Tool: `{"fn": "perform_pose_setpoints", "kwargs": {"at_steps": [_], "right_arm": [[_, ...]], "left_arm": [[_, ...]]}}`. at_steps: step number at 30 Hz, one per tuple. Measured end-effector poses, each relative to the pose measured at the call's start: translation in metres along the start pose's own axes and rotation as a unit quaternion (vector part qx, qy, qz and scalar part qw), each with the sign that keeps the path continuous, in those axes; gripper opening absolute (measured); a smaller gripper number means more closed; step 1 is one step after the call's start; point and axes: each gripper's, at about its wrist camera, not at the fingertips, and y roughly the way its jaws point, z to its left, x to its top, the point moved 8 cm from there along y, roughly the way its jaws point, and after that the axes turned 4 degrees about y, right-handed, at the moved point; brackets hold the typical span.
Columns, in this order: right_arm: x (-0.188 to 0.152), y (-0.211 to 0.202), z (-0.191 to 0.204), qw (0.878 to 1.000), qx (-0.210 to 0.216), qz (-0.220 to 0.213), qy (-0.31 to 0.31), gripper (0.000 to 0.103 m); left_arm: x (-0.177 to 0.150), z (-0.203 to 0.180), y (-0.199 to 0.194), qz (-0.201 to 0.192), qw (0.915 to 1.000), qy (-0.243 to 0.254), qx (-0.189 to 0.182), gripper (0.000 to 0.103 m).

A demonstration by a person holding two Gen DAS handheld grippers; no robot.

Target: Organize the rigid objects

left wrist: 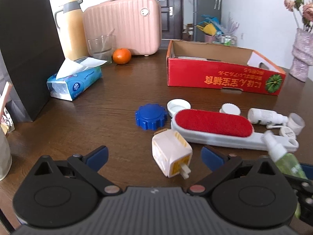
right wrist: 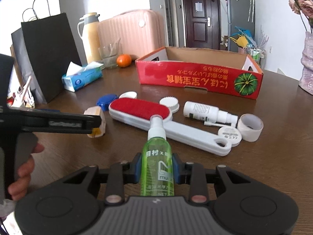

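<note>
Right gripper (right wrist: 156, 168): clamped on green spray bottle (right wrist: 157, 156), above the table.
Left gripper (left wrist: 154, 156): spread wide around cream bottle (left wrist: 171, 156).
Advice: carry level to red box (right wrist: 195, 78).

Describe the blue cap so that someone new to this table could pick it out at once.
Start at the red cardboard box on the brown table. In front of it lies a long lint brush with a red pad. By the brush's rounded end sits the blue cap: the only blue piece among white lids, with a notched, gear-like rim.
</note>
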Motion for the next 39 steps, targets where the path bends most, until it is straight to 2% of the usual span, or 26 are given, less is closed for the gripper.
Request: {"fn": "perform_pose_setpoints", "kwargs": {"at_steps": [4,6,9,11,15,16,17,18,30,39], "right_arm": [[0.003,-0.003,-0.007,1.000,-0.007,-0.007,0.006,0.030],[0.004,-0.004,-0.010,1.000,-0.008,-0.010,0.009,0.030],[0.005,-0.004,-0.013,1.000,-0.009,-0.012,0.012,0.030],[0.005,-0.004,-0.014,1.000,-0.009,-0.013,0.014,0.030],[0.006,-0.005,-0.014,1.000,-0.010,-0.016,0.018,0.030],[0.006,-0.005,-0.015,1.000,-0.010,-0.017,0.019,0.030],[0.006,-0.005,-0.015,1.000,-0.009,-0.017,0.020,0.030],[0.006,-0.006,-0.015,1.000,-0.010,-0.018,0.020,0.030],[0.008,-0.012,-0.016,0.999,-0.014,-0.027,0.029,0.030],[0.017,-0.020,-0.018,0.998,-0.018,-0.040,0.033,0.030]], "left_arm": [[0.002,-0.004,0.011,0.009,0.9994,-0.002,0.033,0.103],[0.004,-0.005,0.014,0.009,0.9993,-0.004,0.037,0.101],[0.004,-0.007,0.017,0.011,0.9989,-0.003,0.045,0.092],[0.003,-0.009,0.020,0.020,0.9988,-0.003,0.045,0.079],[-0.001,-0.011,0.025,0.031,0.9988,-0.008,0.038,0.063],[-0.001,-0.012,0.024,0.031,0.9988,-0.008,0.036,0.054],[-0.002,-0.013,0.024,0.031,0.9989,-0.008,0.034,0.041],[-0.003,-0.014,0.024,0.033,0.9990,-0.008,0.030,0.034],[-0.008,-0.009,0.015,0.033,0.9994,-0.007,0.013,0.033],[0.008,-0.001,-0.016,-0.009,0.9999,-0.015,0.000,0.033]]}}
